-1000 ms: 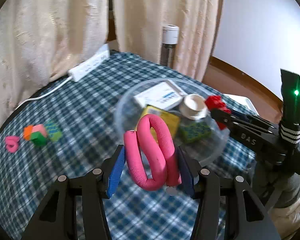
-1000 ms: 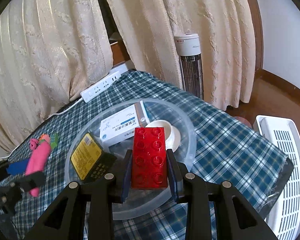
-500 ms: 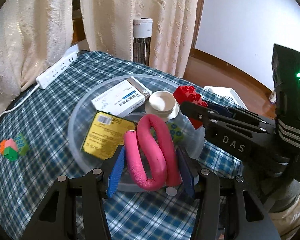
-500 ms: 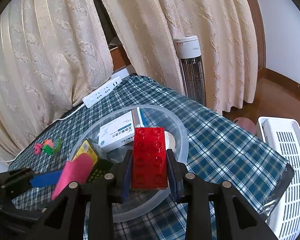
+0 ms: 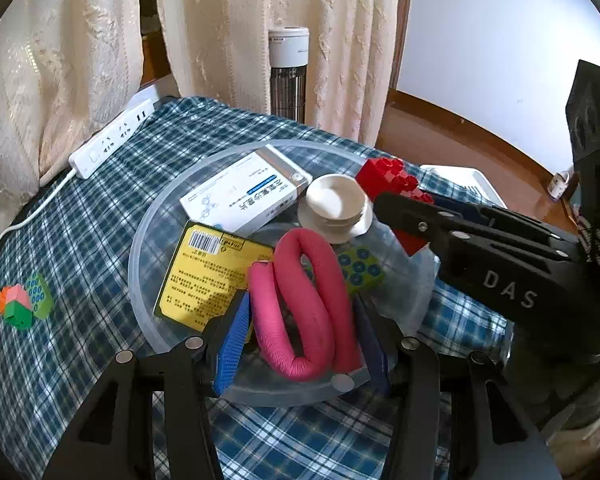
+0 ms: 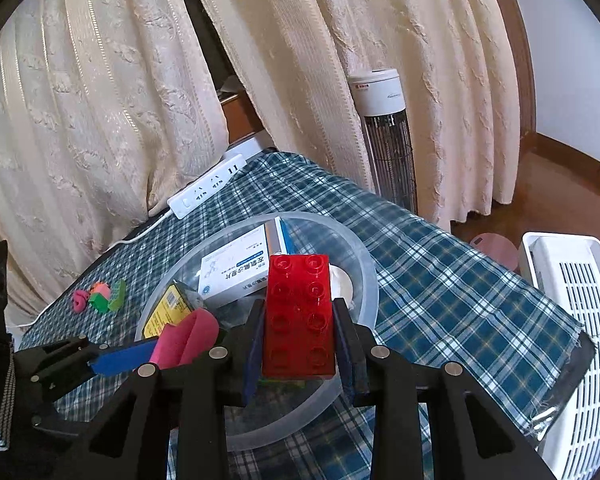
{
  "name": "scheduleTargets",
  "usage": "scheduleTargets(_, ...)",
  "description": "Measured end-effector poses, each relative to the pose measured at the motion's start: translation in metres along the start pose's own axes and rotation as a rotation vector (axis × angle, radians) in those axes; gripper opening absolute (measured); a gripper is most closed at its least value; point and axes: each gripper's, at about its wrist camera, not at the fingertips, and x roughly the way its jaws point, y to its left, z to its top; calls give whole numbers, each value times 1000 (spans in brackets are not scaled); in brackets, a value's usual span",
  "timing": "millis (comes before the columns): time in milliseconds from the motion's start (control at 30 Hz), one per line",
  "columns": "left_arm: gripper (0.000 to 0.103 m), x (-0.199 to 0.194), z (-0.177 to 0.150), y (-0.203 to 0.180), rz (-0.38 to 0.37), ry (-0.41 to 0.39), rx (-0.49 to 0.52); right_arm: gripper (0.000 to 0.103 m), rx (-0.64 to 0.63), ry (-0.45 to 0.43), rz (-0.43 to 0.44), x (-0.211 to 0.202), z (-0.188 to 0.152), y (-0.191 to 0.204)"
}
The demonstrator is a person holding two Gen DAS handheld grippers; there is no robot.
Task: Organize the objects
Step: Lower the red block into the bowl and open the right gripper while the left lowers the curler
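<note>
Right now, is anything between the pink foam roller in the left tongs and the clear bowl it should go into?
Nothing visible blocks it. The bent pink foam roller hangs over the clear plastic bowl; below lie a yellow packet and a green block. The right tongs, gripping a red building brick, sit alongside.

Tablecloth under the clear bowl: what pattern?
Blue-and-white plaid tablecloth; clearest in the right wrist view.

We look down from each gripper, along its jaws, close over the clear bowl (image 5: 148, 248) on the bench (image 5: 100, 216). Both views share that bowl, the white power strip (image 6: 206, 192) and the curtains (image 6: 100, 120) behind.
</note>
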Motion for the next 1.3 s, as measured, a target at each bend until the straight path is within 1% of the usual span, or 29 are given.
scheduleTargets(167,53,1,-4,9,22,0,-15,33,-7,2,4,0,0,3)
scheduleTargets(300,54,-1,-5,14,25,-2,-27,33,-17,5,6,1,0,8)
scheduleTargets(367,59,-1,-6,15,27,4,-32,33,-24,7,10,2,0,10)
scheduleTargets(400,66,-1,-6,16,22,8,-37,33,-28,8,12,2,0,12)
scheduleTargets(433,67,-1,-6,17,16,8,-43,33,-30,9,14,2,0,13)
scheduleTargets(667,67,-14,-9,19,-17,-22,-48,33,-48,13,25,6,3,24)
scheduleTargets(833,67,-26,-11,24,-22,-48,-60,34,-53,31,35,14,3,31)
scheduleTargets(900,67,-31,-13,27,-19,-57,-70,35,-49,39,34,17,3,32)
scheduleTargets(967,68,-35,-15,31,-17,-63,-80,43,-44,36,26,17,3,32)
scheduleTargets(1067,68,-39,-18,35,-13,-67,-89,50,-24,26,15,14,4,29)
scheduleTargets(1300,67,-39,-22,43,14,-58,-103,51,-11,15,3,7,6,27)
